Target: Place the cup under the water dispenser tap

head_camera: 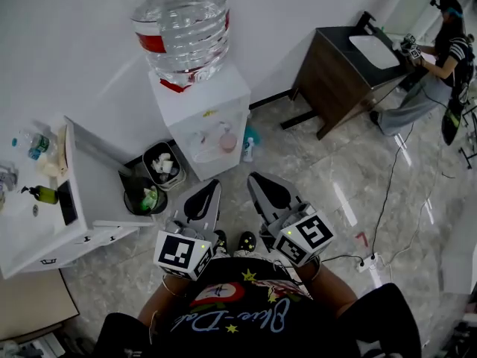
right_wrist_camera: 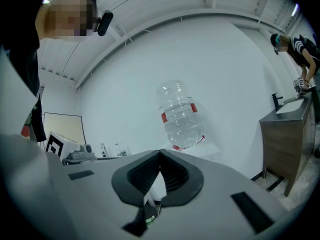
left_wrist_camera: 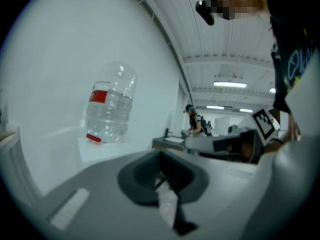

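The white water dispenser (head_camera: 200,118) stands against the wall with a large clear bottle (head_camera: 181,22) upside down on top. A small pinkish cup (head_camera: 228,142) sits in its tap recess. My left gripper (head_camera: 211,186) and right gripper (head_camera: 258,177) are held side by side close to my body, well short of the dispenser, pointing at it. Both are shut with nothing between the jaws. In the left gripper view the gripper (left_wrist_camera: 161,154) shows closed tips, with the bottle (left_wrist_camera: 109,104) ahead on the left. In the right gripper view the closed gripper (right_wrist_camera: 160,152) has the bottle (right_wrist_camera: 181,115) straight ahead.
Two waste bins (head_camera: 162,165) stand left of the dispenser, and a small spray bottle (head_camera: 248,150) stands on the floor to its right. A white table (head_camera: 45,222) with bottles is at the left. At the far right a person (head_camera: 440,66) works at a brown sink cabinet (head_camera: 335,73). Cables and a power strip (head_camera: 370,263) lie on the floor.
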